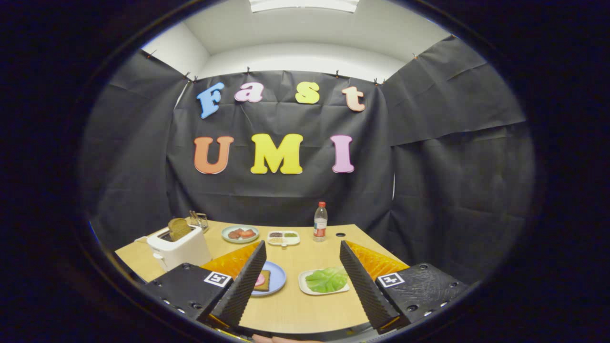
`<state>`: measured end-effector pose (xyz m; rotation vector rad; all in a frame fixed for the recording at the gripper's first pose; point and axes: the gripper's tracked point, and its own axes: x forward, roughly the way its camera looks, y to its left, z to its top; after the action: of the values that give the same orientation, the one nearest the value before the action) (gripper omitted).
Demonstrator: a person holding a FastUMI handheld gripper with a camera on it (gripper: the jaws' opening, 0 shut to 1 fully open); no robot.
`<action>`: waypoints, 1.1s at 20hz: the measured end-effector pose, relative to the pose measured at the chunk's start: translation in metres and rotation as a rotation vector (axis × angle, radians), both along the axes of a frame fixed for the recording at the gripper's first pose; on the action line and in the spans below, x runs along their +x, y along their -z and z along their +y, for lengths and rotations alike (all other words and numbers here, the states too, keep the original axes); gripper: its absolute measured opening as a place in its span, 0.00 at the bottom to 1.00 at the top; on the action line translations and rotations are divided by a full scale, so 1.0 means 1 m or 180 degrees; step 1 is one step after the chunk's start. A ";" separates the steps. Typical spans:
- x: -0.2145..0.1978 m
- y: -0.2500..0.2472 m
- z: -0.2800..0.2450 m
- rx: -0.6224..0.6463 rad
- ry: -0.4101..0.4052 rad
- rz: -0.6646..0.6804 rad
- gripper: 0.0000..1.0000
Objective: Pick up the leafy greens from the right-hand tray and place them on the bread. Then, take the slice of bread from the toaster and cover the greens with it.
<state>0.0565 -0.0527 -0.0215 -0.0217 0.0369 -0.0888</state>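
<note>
The fingers (302,281) stand wide apart and empty above the table (295,309); the lettuce leaf (327,280) on its white tray (305,286) (soft, light, easily torn) wants a gentle pinch at its ruffled edge.

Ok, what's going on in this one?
A hand-held gripper hangs over a wooden table, fingers wide open and holding nothing. Between them lie the leafy greens on a white tray, and beside it a blue plate with the bread. Off to the left, a second slice stands in the toaster. Nothing has been picked up yet.
</note>
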 end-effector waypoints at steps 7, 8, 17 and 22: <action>0.082 0.058 -0.049 -0.0091 0.0003 0.0303 0.95; 0.094 0.068 -0.057 -0.0104 0.0012 0.0348 0.95; 0.194 0.168 -0.113 0.0128 0.0166 0.1358 0.94; 0.225 0.206 -0.127 0.0108 0.0185 0.1806 0.85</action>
<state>0.2816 -0.1795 -0.2273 -0.0115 0.6063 -0.1380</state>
